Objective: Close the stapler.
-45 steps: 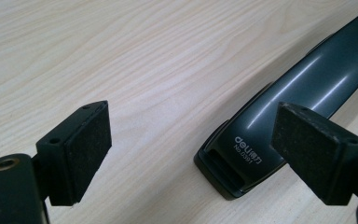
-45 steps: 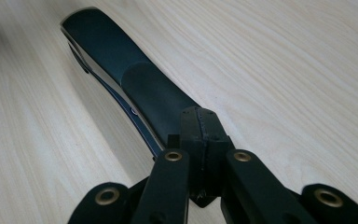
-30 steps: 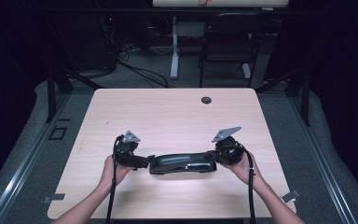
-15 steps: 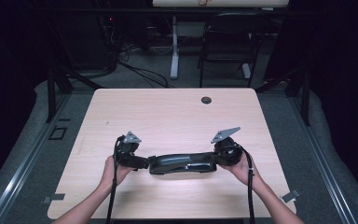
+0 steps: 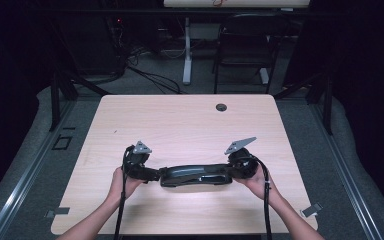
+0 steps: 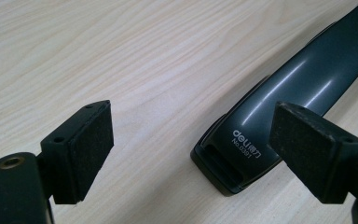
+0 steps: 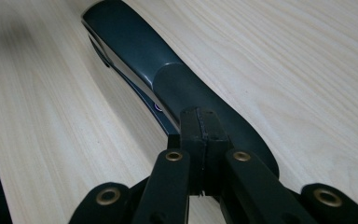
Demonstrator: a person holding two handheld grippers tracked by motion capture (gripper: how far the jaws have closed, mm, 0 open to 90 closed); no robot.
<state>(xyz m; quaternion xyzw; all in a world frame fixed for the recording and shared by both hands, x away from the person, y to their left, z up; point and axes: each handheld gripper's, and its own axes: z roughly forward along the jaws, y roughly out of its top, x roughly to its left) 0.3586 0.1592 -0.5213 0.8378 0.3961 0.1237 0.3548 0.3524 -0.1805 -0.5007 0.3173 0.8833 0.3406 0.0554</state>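
A long black stapler (image 5: 195, 176) lies flat near the table's front edge, between both grippers. My left gripper (image 5: 150, 173) is open at its left end. In the left gripper view the stapler's printed end (image 6: 242, 140) lies between the spread pads (image 6: 81, 149), close to the right-hand one, and neither presses on it. My right gripper (image 5: 231, 172) is at the stapler's right end. In the right gripper view its jaws (image 7: 200, 125) are shut pad against pad with nothing between them, right over the stapler's matte handle end (image 7: 186, 88); whether they touch it I cannot tell.
The light wooden table (image 5: 180, 125) has a round cable hole (image 5: 221, 107) near its far edge. Beyond the table a black chair (image 5: 245, 45) and a white desk leg (image 5: 186, 55) stand on the grey floor among cables. The person's forearms come in from the front edge.
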